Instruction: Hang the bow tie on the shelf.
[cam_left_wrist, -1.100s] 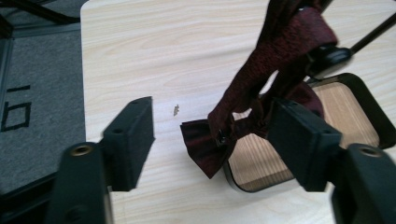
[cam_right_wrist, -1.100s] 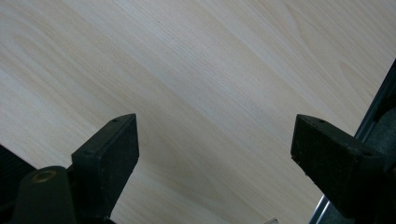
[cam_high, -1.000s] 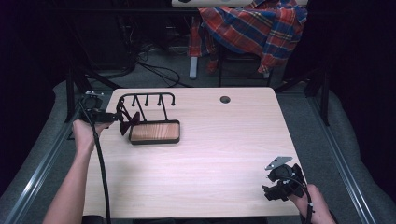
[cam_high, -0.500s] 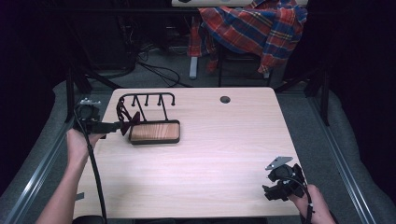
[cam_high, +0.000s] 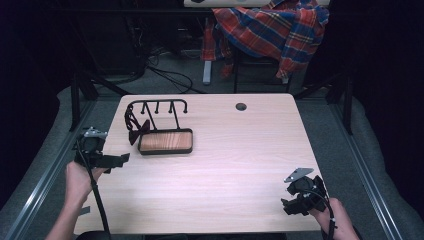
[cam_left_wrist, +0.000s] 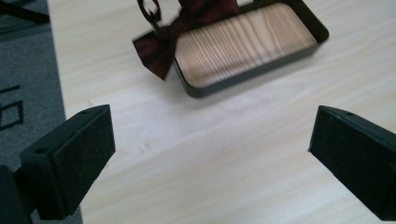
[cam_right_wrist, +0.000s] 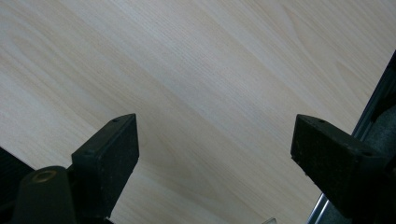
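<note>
Pale wood-grain table (cam_high: 225, 165) seen from the high view, small dark round hole (cam_high: 241, 106) near the far edge. Far-left area: black wire rack (cam_high: 155, 107) with hooks, dark red bow tie (cam_high: 137, 127) hanging at its left end, and a black-rimmed tray (cam_high: 165, 141) with a wood-look bottom sitting just in front of the rack. Left gripper (cam_high: 120, 159) held at the table's left edge, near the tray's left front corner but clear of it, jaws pointing right; can't tell the gap from up here. Right gripper (cam_high: 286, 204) down at the near-right corner, well apart from everything else, grey plate on top. Plaid shirt (cam_high: 272, 30) draped over a chair beyond the table, cables on the floor back there.

Left gripper view: left gripper (cam_left_wrist: 210, 154), jaws spread wide, nothing between them but bare tabletop. Straight ahead, the tray (cam_left_wrist: 261, 70) lying flat, bow tie (cam_left_wrist: 161, 46) touching its near corner, a bit blurry. Grey floor off the table edge at the left.

Right gripper view: right gripper (cam_right_wrist: 215, 144), also spread wide, gripping nothing, hanging over plain wood. Dark table edge and frame showing at the far right.
</note>
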